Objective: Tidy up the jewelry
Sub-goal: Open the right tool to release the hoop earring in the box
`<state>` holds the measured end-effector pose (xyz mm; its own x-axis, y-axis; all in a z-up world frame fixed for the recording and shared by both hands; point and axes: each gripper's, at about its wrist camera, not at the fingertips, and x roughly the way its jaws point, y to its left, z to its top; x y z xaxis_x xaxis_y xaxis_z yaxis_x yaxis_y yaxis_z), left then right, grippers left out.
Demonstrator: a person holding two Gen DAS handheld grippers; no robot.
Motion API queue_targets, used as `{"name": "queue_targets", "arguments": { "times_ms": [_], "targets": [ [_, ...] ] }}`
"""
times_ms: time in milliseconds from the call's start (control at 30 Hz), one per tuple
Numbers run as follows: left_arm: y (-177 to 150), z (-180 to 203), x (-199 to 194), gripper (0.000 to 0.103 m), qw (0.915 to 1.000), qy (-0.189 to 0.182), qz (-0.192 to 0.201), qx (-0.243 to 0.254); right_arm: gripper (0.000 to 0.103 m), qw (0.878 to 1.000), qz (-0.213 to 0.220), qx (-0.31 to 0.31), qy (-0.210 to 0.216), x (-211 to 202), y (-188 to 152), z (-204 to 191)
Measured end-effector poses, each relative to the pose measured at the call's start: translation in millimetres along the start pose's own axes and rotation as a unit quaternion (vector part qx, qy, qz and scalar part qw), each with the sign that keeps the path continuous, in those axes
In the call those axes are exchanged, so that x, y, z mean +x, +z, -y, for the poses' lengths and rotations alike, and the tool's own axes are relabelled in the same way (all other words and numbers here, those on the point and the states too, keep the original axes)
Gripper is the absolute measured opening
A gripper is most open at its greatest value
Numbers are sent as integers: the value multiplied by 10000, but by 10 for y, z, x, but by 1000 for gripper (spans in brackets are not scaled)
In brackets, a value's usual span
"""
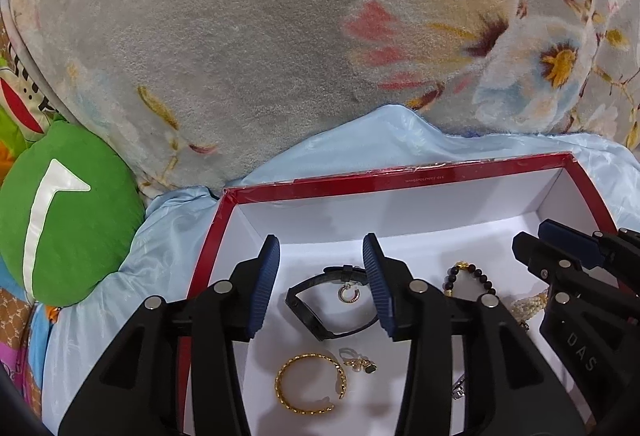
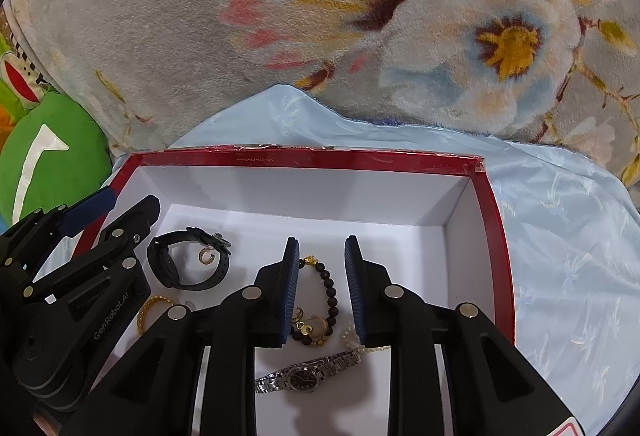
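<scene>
1. Hovering over the box [image 1: 256, 195], my left gripper [image 1: 322, 280] has its jaws apart and grips nothing.
2. Nearest me under the left gripper lies the gold bangle [image 1: 310, 382], on the box floor, with a small earring cluster [image 1: 362, 362] just beside it to the right.
3. Farther in, between my left fingers [image 1: 266, 288], sits the black watch [image 1: 328, 302], with a small hoop earring [image 1: 347, 292] inside its strap loop; neither finger touches it.
4. My right gripper [image 2: 322, 288] also hangs over the box, jaws apart and empty.
5. Nearest me below it lies the silver watch [image 2: 306, 376], flat on the floor.
6. Beyond that, between my right fingers [image 2: 290, 292], is the bead bracelet [image 2: 330, 296], with gold charms [image 2: 304, 324] inside its loop. Whether the left finger touches the beads I cannot tell.
7. A pearl strand [image 2: 352, 334] shows just by my right finger, partly hidden.
8. The box's far half is bare white, with a red rim.
9. Past the box lie a pale blue sheet [image 2: 560, 236], then a floral blanket [image 2: 200, 15], with a green cushion [image 1: 68, 211] to the left.
</scene>
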<state>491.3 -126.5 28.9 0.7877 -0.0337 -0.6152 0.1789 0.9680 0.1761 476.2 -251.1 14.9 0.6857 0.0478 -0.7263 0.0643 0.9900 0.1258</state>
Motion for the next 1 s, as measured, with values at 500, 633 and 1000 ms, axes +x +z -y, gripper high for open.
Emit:
{"name": "queue_targets", "arguments": {
  "times_ms": [500, 633, 1000],
  "targets": [
    [-3, -19, 33, 42, 10000, -17, -55, -16, 23, 10000, -35, 54, 32, 14, 10, 17],
    [-5, -25, 36, 42, 10000, -21, -75, -34, 24, 10000, -39, 59, 23, 13, 11, 16],
    [-128, -168, -78, 75, 9989, 92, -301, -358, 71, 9972, 300, -413, -542, -206, -99, -183]
  ]
}}
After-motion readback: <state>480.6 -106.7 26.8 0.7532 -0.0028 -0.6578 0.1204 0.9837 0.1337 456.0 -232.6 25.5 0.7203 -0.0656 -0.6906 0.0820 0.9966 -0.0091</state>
